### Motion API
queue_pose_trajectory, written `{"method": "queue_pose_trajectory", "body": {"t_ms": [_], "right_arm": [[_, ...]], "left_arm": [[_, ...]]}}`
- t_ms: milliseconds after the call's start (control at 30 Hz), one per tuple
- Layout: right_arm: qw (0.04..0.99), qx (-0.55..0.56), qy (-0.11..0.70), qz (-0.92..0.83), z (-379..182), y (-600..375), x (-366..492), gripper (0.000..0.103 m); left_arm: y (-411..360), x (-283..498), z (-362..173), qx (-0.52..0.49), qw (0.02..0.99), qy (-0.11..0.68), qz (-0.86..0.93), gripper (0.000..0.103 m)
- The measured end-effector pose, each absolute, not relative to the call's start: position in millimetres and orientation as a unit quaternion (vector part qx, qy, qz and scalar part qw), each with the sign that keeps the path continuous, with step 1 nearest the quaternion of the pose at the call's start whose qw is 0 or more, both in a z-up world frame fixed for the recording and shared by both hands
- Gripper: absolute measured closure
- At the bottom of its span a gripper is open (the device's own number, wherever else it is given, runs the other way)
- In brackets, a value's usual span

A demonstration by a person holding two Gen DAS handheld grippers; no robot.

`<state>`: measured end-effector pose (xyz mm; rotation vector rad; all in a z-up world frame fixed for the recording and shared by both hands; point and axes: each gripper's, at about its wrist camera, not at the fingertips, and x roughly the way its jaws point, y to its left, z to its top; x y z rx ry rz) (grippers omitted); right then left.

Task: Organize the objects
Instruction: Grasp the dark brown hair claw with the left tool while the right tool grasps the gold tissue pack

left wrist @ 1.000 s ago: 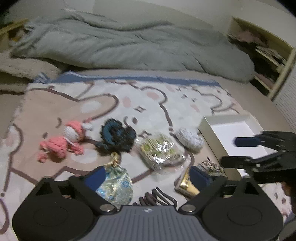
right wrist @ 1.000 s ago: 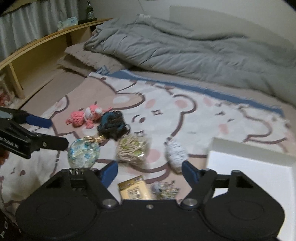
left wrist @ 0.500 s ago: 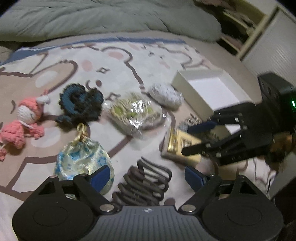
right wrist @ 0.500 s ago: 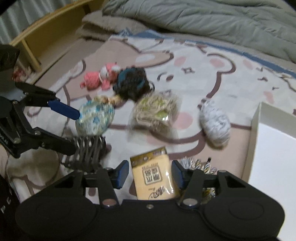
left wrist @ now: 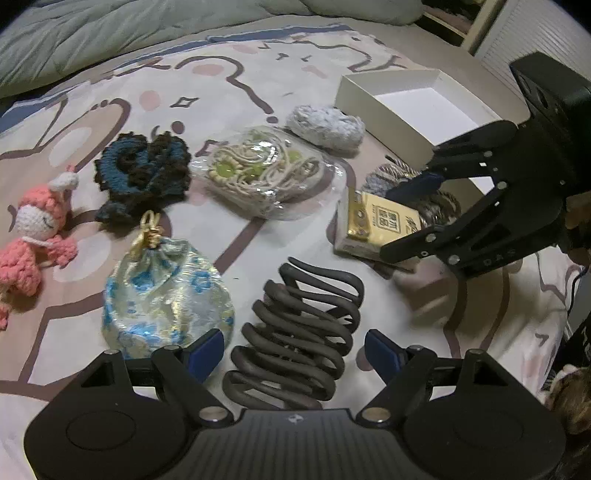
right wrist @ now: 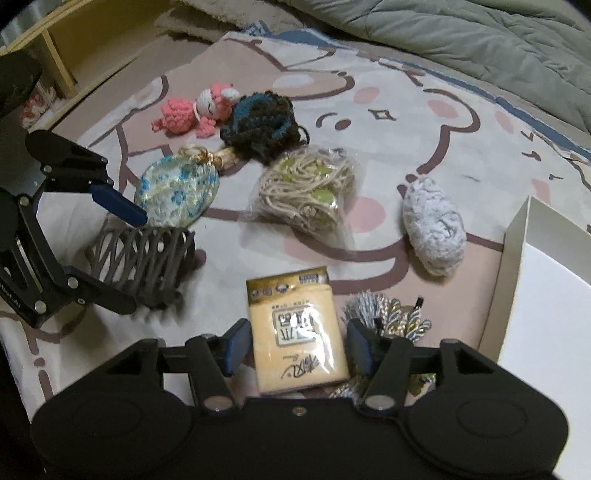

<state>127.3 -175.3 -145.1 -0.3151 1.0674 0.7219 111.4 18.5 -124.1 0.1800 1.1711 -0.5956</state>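
A dark grey claw hair clip (left wrist: 295, 332) lies on the cartoon blanket between the open fingers of my left gripper (left wrist: 295, 354); it also shows in the right wrist view (right wrist: 147, 266). A yellow tissue packet (right wrist: 299, 328) lies between the open fingers of my right gripper (right wrist: 299, 345), and shows in the left wrist view (left wrist: 380, 225) under that gripper (left wrist: 410, 218). A white open box (left wrist: 417, 107) stands at the right. A blue-gold brocade pouch (left wrist: 162, 299) lies left of the clip.
On the blanket lie a pink crochet doll (left wrist: 33, 236), a dark blue crochet piece (left wrist: 144, 170), a bagged cord (left wrist: 269, 173), a grey-white yarn ball (left wrist: 325, 125) and a tassel bundle (right wrist: 391, 321). A grey duvet (right wrist: 461, 33) is behind. A wooden shelf (right wrist: 62, 48) stands left.
Both grippers have dropped closer to the blanket. The left now straddles the hair clip. The right has closed in around the tissue packet, its jaws narrower than a second ago.
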Motion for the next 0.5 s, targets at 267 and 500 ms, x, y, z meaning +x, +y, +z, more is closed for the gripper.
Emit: {"method": "queue_pose_trajectory", "body": {"t_ms": [267, 500], "right_arm": [[0.769, -0.122, 0.55, 0.302, -148.6, -170.6, 121.1, 0.05], [0.76, -0.106, 0.569, 0.297, -148.9, -165.1, 113.4, 0.049]], "left_arm": [[13.9, 107.2, -131.1, 0.1, 0.764, 0.58, -0.264, 0.039], [10.1, 110.4, -131.8, 0.093, 0.773, 0.578, -0.246, 0.036]]}}
